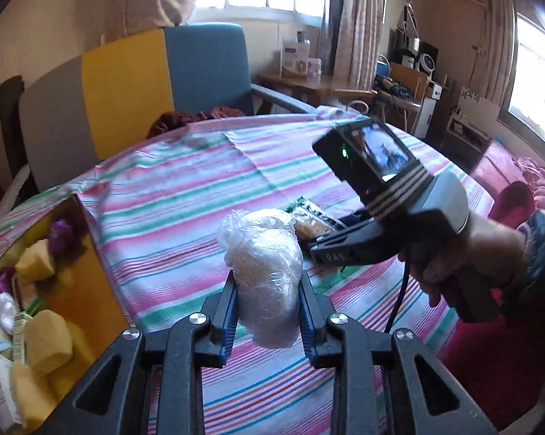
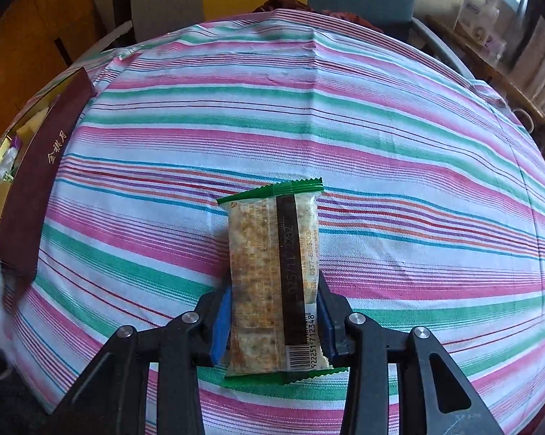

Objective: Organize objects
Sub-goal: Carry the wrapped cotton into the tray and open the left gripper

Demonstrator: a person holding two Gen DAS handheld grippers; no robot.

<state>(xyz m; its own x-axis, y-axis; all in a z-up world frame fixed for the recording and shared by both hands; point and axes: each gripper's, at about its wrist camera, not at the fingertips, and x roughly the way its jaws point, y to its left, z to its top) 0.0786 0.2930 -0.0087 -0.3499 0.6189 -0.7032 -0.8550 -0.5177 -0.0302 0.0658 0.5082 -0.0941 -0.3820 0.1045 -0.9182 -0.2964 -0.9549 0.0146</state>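
Note:
My left gripper is shut on a clear plastic-wrapped pastry and holds it above the striped tablecloth. My right gripper is shut on a green-edged snack bar packet just above the cloth; the packet also shows in the left wrist view, in front of the right gripper body. An open box with yellow lining holds several wrapped snacks at the left; its dark red side shows in the right wrist view.
A grey, yellow and blue chair stands behind the table. A pink bed is at the right. A wooden desk with clutter stands under the window. The cloth lies bare beyond the packet.

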